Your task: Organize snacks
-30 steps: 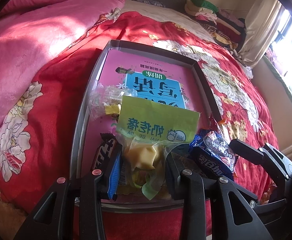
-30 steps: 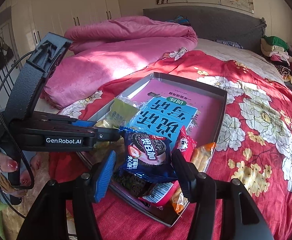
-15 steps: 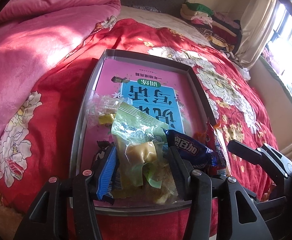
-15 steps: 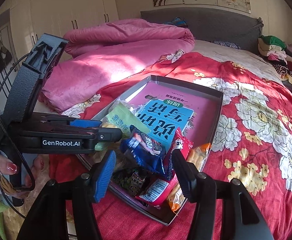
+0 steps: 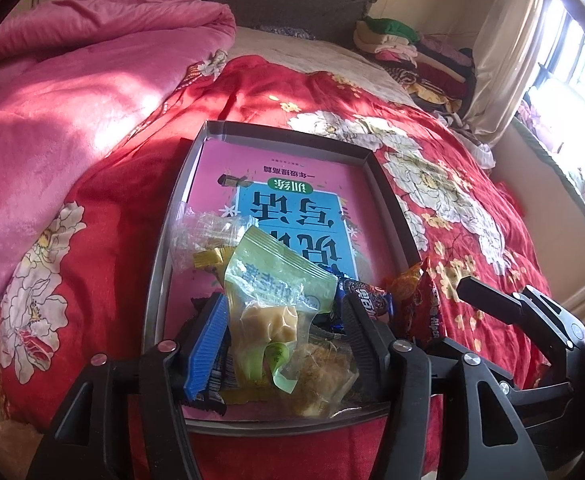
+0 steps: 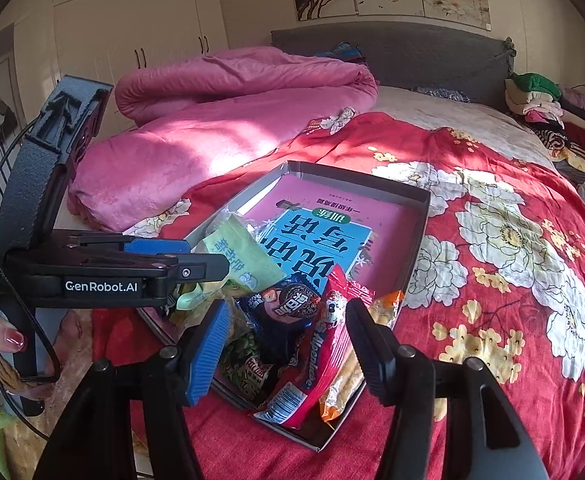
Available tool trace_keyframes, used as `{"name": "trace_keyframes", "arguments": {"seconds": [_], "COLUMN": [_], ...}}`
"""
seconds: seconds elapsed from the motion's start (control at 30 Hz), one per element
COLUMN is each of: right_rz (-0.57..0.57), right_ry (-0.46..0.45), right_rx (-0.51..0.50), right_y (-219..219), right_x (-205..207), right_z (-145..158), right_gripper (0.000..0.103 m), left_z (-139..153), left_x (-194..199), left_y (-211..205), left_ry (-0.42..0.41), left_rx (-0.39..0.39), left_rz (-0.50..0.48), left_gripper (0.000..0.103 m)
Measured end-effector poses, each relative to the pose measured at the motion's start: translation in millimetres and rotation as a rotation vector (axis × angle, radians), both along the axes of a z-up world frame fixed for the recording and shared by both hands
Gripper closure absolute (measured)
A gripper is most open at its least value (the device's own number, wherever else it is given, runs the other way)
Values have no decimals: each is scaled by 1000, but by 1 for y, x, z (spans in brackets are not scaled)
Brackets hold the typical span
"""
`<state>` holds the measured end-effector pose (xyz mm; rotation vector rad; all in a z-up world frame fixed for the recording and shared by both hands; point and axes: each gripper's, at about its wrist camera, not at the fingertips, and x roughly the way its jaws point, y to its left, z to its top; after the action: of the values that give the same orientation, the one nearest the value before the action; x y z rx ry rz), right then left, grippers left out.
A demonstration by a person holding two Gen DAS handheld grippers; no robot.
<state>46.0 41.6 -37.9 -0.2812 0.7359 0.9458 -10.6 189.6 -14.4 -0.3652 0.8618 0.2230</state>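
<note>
Snacks heaped at the near end of a shallow box (image 5: 212, 126) on a bed with a red flowered cover (image 6: 492, 240); far end of the box bare except for a pink and blue booklet (image 5: 292, 200) lying flat on its floor. Sorting judged barely begun: packets overlapping, nothing lined up or grouped, most of the work left.

Left hand-held gripper (image 5: 284, 340) spread wide on either side of a green packet (image 5: 280, 280), no visible pinch on it, apparently holding nothing. Packet tilted, long axis running from near to far along the box, sealed green top pointing toward the far end, pale lumps showing in its clear lower part. Clear candy bag (image 5: 204, 232) just beyond it, by the left wall.

Right hand-held gripper (image 6: 284, 344) likewise wide apart and empty, poised over a dark blue cookie packet (image 6: 288, 304) and a red packet (image 6: 316, 352). Red packet lengthwise toward the near corner, barcode end overhanging the rim. Orange packet (image 6: 384, 304) beside it against the right wall.
</note>
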Motion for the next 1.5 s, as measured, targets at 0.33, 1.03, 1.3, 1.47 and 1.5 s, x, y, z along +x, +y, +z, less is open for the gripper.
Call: {"name": "trace_keyframes", "arguments": {"seconds": [0.33,1.03,1.3,1.47,1.5], "right_rz": [-41,-88,-98,-100,-99], "right_ry": [-46,-46,-11,8,11], "right_rx": [41,87,73,41,31], "right_y": [-12,-59,-85,-96,-98], "right_x": [2,-10,-21,-34,-38], "right_z": [17,55,61,60,58], "right_gripper": [34,4,4,1,1], "left_z": [18,38,32,30,29], "left_x": [-6,-36,-65,-80,-80], "left_y": [-6,-37,-61,-71,-73], "left_ry": [-51,-17,23,49,55], "left_rx": [44,24,13,9,14], "left_rz": [1,56,53,67,66], "left_gripper": [25,22,22,22,22]}}
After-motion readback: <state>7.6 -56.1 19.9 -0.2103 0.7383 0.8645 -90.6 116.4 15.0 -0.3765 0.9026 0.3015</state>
